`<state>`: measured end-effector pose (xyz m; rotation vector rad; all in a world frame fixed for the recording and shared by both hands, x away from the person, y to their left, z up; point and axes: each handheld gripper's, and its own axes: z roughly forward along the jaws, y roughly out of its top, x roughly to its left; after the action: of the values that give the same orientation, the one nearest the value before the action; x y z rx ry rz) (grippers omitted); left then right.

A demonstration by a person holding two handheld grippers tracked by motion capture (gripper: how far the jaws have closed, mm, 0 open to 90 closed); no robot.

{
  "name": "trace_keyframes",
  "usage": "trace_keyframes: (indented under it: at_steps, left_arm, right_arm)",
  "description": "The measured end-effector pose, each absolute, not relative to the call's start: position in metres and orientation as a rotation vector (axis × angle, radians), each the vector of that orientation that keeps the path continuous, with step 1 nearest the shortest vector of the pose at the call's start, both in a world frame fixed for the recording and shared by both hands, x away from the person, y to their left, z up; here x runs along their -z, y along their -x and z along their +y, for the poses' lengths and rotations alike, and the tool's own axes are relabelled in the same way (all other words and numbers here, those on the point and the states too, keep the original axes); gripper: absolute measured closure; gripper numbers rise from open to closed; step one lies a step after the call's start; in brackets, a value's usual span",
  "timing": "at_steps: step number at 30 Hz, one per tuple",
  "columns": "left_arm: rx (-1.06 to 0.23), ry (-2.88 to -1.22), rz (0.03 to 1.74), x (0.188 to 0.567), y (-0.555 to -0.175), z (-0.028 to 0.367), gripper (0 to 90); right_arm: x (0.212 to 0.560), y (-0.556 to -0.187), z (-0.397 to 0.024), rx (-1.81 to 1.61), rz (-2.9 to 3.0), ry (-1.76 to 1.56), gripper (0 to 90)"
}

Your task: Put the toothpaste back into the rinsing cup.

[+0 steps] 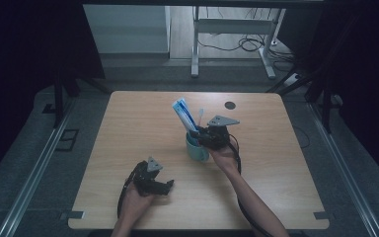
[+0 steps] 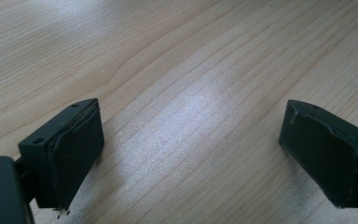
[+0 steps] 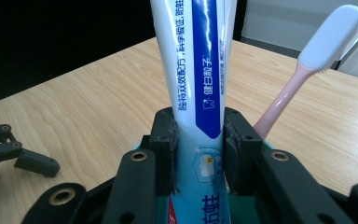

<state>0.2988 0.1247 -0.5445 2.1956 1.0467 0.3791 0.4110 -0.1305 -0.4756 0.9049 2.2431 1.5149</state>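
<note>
The right hand-held gripper (image 3: 198, 154) is hovering over the teal cup (image 1: 196, 148), which is standing near the middle of the wooden counter (image 1: 128, 128). Its two black jaws are flanking the white-and-blue toothpaste tube (image 3: 199, 84), which is standing upright in the cup; the pads are sitting right against the tube's sides, though whether they are pressing on it or just letting go cannot be told. A pink toothbrush (image 3: 307, 70) with a white head is leaning in the same cup, just beside the tube. The left hand-held gripper (image 1: 153, 180) is resting low over the counter, well apart from the cup on the side nearer the person, its jaws standing wide open with nothing but bare wood grain between them. A small dark round spot (image 1: 230, 104) is lying on the counter beyond the cup.
</note>
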Motion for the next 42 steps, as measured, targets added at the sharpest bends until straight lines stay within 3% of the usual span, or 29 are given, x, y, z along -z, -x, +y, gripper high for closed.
trace_keyframes:
  at_steps: [42]
  left_arm:
    - [-0.380,-2.197,1.047,0.544,-0.299,0.125,6.5]
  right_arm:
    - [0.481,-0.402,-0.143,-1.423,2.358,-0.905,63.1]
